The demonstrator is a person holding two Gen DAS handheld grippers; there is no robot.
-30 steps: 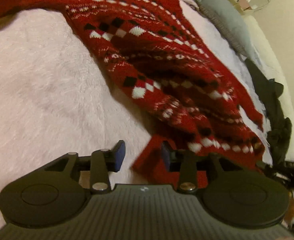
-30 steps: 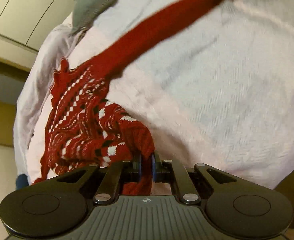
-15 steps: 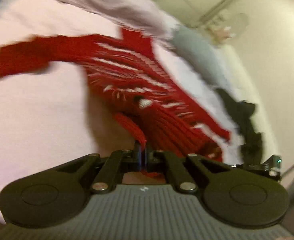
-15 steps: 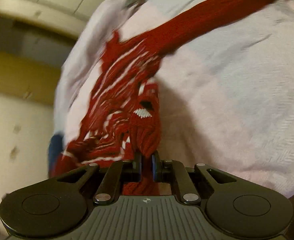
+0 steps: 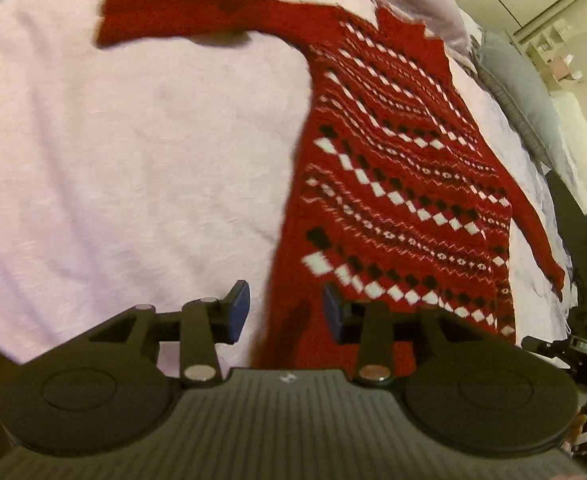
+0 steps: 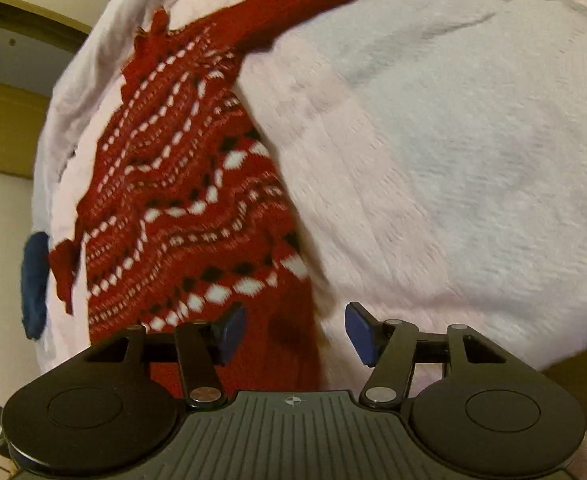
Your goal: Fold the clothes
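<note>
A red knitted sweater (image 5: pixel 393 168) with white and black diamond bands lies spread lengthwise on a pale pink bed cover (image 5: pixel 133 160). One plain red sleeve (image 5: pixel 181 16) stretches to the upper left, the other (image 5: pixel 533 232) trails to the right. My left gripper (image 5: pixel 285 312) hovers over the sweater's near hem, its jaws opening, the red hem below the gap and no pad pressing on it. In the right wrist view the sweater (image 6: pixel 181 200) runs up the left side. My right gripper (image 6: pixel 293 332) is opening wide above the near hem corner, nothing pinched.
A grey pillow (image 5: pixel 513 92) and a dark garment (image 5: pixel 585 248) lie along the bed's right side in the left wrist view. A blue object (image 6: pixel 35 284) sits at the bed's left edge in the right wrist view. Cupboards and a wall stand beyond the bed.
Both grippers were shut on the sweater's hem half a second ago and have let go, jaws now apart. The sweater went from bunched to pulled out flat and long.
</note>
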